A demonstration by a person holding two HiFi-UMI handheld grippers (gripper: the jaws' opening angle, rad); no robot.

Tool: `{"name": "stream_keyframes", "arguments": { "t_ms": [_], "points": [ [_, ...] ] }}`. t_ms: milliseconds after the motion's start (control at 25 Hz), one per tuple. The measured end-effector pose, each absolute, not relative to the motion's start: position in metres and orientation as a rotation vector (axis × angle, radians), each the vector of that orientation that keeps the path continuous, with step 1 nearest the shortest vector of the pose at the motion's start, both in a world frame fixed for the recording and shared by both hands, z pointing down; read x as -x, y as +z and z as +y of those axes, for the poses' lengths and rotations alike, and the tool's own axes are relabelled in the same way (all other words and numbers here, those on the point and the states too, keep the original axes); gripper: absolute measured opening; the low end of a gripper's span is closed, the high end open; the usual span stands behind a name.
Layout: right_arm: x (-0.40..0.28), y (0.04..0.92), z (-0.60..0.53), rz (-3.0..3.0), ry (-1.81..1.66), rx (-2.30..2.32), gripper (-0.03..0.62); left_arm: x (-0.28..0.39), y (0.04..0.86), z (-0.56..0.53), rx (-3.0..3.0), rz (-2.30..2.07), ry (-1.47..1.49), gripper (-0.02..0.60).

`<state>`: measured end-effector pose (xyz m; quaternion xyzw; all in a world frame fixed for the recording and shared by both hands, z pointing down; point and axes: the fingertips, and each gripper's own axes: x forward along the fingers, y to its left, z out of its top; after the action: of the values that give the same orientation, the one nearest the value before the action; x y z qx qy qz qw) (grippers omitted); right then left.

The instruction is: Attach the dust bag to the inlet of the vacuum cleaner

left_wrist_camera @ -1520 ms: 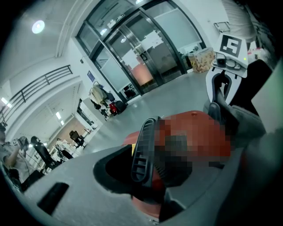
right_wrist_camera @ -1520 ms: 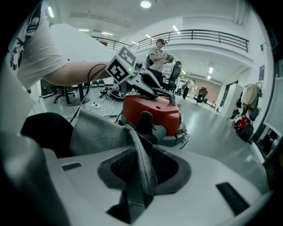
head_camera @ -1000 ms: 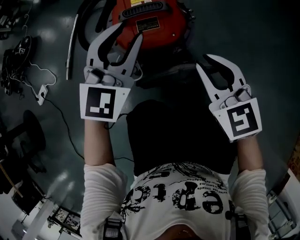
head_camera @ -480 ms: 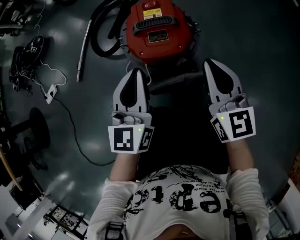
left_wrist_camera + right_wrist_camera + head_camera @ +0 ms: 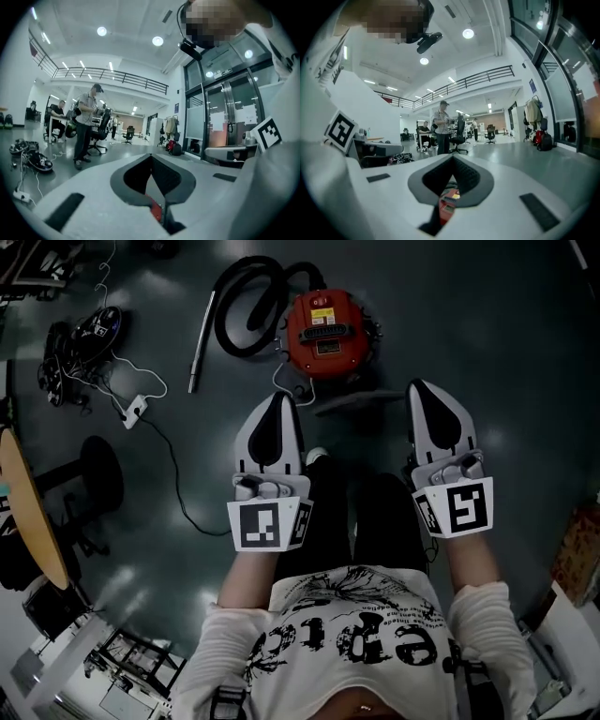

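Observation:
The red vacuum cleaner (image 5: 330, 332) stands on the dark floor far below, its black hose (image 5: 246, 302) coiled to its left. A flat grey piece (image 5: 352, 403) lies on the floor just in front of it; I cannot tell what it is. My left gripper (image 5: 278, 399) and right gripper (image 5: 424, 387) are held high side by side, above the person's legs, both shut and empty. In the left gripper view the jaws (image 5: 151, 155) meet at the tips, and a sliver of the red vacuum (image 5: 156, 213) shows beneath them. The right gripper view shows the same shut jaws (image 5: 453, 157) over the vacuum (image 5: 447, 206).
A metal tube (image 5: 200, 343) lies left of the hose. Further left are black gear (image 5: 89, 334) and a white power strip (image 5: 136, 410) with its cable. A round wooden table (image 5: 28, 512) and a black stool (image 5: 101, 474) stand at the left edge. A person (image 5: 86, 124) stands ahead.
Both grippers have risen well away from the vacuum, which now looks small and far. Both pairs of jaws, open a second ago, have shut with nothing in them.

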<state>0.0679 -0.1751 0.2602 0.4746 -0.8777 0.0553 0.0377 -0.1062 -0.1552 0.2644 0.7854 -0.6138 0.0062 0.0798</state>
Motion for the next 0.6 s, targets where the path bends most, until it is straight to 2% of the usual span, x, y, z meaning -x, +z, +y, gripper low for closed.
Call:
{"name": "stream_keyframes", "arguments": {
  "t_ms": [280,480,600],
  "points": [
    [-0.088,0.077,-0.133,-2.707,0.029,-1.435,0.002,0.087,0.079,-0.118,-2.396,-1.870,-0.022,0.004],
    [-0.113,-0.001,-0.092,-2.704,-0.041,-1.480,0.002,0.065,0.001,-0.073,-2.440,-1.869,-0.036,0.005],
    [-0.127,-0.021,-0.065,-2.689,-0.054,-1.489,0.002,0.057,-0.014,-0.038,-2.421,-1.894,-0.022,0.005]
  ]
}}
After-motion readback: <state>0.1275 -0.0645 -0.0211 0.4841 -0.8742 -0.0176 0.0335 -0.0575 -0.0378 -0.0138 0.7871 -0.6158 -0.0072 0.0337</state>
